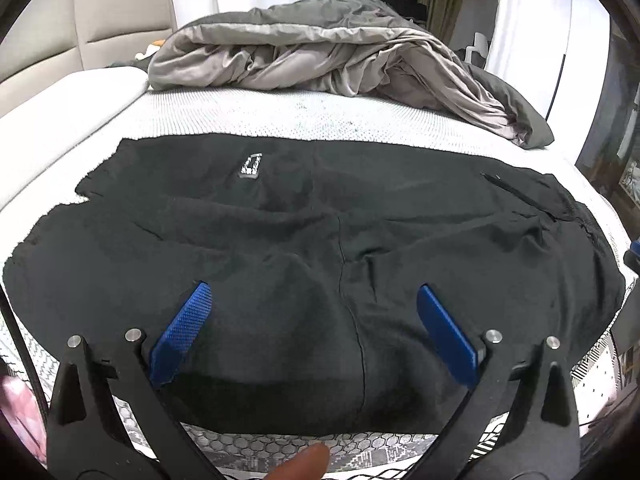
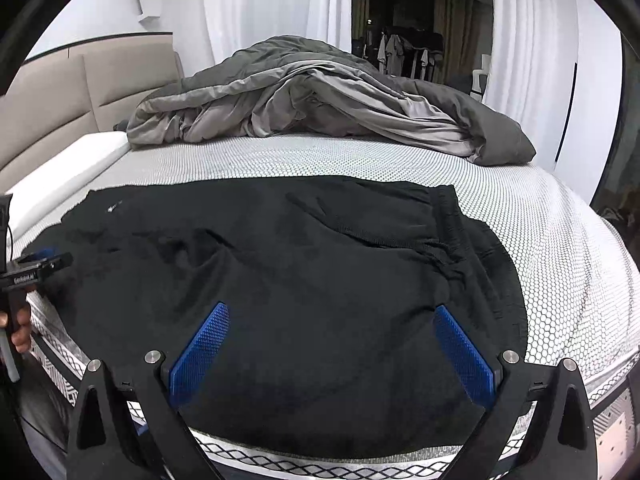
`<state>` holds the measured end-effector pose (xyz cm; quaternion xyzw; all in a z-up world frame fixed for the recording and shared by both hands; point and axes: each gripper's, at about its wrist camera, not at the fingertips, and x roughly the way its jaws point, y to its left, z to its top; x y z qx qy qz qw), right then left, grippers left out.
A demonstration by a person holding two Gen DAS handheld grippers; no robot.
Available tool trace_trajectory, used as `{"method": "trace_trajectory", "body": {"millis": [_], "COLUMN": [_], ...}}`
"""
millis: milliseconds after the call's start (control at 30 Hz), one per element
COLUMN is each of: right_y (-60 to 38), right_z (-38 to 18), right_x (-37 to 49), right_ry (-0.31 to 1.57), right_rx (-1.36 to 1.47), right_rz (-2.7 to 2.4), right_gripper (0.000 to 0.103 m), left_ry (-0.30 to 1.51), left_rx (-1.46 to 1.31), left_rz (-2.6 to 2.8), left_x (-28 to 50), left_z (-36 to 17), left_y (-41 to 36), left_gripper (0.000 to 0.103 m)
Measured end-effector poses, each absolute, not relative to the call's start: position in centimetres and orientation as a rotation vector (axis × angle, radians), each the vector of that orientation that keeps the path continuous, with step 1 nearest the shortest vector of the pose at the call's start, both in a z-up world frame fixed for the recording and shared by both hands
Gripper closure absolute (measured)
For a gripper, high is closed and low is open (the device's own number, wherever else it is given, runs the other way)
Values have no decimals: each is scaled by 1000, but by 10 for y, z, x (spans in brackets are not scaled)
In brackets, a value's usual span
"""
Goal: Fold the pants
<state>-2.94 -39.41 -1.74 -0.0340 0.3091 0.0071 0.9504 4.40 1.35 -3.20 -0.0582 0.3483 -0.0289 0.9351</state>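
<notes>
The black pants (image 1: 312, 248) lie across the middle of both frames on the mattress (image 1: 280, 120), apparently folded leg over leg with further folds left, while left gripper (image 1: 314, 328) and right gripper (image 2: 332, 340) hover above, jaws spread and empty.

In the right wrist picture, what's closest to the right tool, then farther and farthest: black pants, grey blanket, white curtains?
1. Black pants, right under the open right tool.
2. Grey blanket, bunched across the bed's far side.
3. White curtains, behind the bed.
</notes>
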Motion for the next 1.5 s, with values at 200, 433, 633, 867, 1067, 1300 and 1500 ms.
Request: {"method": "trace_trajectory", "body": {"millis": [200,433,633,867,1067,1300,1500], "right_y": [-402,-413,-435,-450,-466,-470,-473], "right_z": [-7,-16,-26,-24,-15,-7,-8], "right_x": [-27,-30,-44,-52,-47,-41,-42], "right_ry": [588,529,482,489,473,475,473], "right_rx": [-62,-96,24,58,199,254,281], "right_rz": [19,37,55,26,82,115,99], "right_gripper": [0,0,0,0,0,0,0], "left_ry": [665,613,624,620,689,626,642], "left_rx": [-83,-62,-19,-61,-100,-276,-449], "left_rz": [-55,-66,-52,-21,22,172,296], "left_x": [33,23,17,7,-1,-19,-31], "left_z": [-26,-19,-25,-29,-26,9,2], "left_y": [18,20,20,39,57,116,189], "left_gripper": [1,1,1,1,1,1,2]}}
